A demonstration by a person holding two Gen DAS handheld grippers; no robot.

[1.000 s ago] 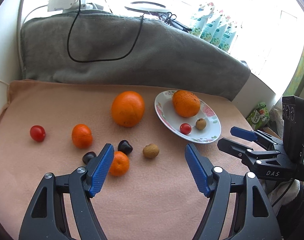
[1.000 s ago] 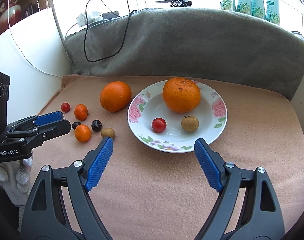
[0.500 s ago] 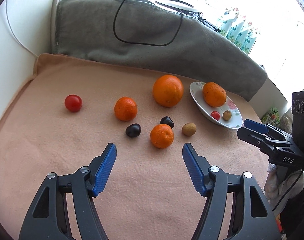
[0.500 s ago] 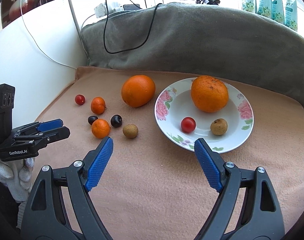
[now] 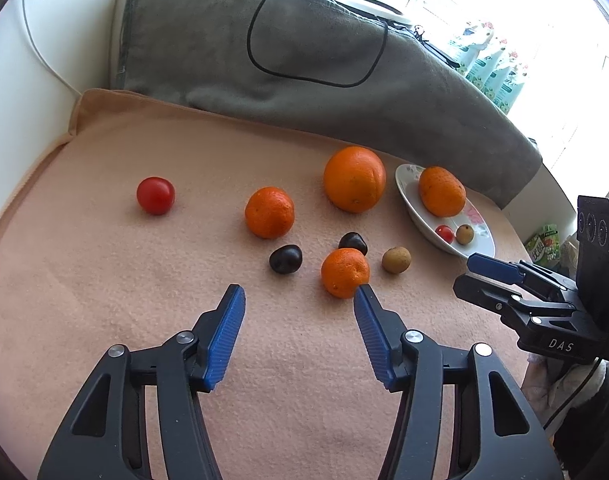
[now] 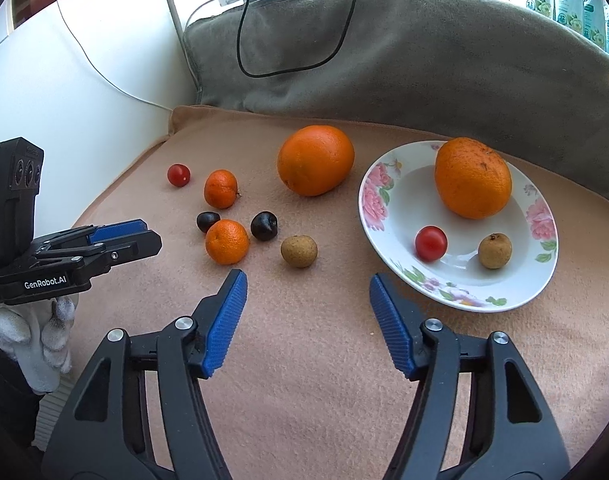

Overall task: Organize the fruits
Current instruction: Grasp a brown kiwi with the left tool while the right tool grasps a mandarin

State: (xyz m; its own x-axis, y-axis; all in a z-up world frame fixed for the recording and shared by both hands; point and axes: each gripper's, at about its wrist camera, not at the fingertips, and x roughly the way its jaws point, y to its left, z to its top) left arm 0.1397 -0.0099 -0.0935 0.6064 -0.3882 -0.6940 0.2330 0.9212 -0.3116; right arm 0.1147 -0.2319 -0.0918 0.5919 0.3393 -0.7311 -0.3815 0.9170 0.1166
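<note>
A floral white plate (image 6: 388,236) (image 5: 424,224) holds an orange (image 6: 472,178), a cherry tomato (image 6: 431,243) and a brown longan (image 6: 494,251). On the peach blanket lie a big orange (image 6: 315,160) (image 5: 354,179), two mandarins (image 5: 269,212) (image 5: 344,273), two dark cherries (image 5: 285,258) (image 5: 352,243), a longan (image 6: 299,251) (image 5: 396,259) and a red tomato (image 5: 155,195). My left gripper (image 5: 298,294) is open and empty, just short of the near mandarin. My right gripper (image 6: 306,280) is open and empty, just short of the loose longan.
A grey rolled blanket (image 5: 304,64) with a black cable (image 5: 264,60) borders the back. A white wall (image 6: 84,80) stands at the left. Green-white packets (image 5: 492,68) stand on the bright windowsill. The blanket's left edge (image 5: 44,152) drops off.
Both grippers have swung left: the plate has slid right in each view. The left gripper has closed in on the loose fruit, the right on the loose longan. Both stay open.
</note>
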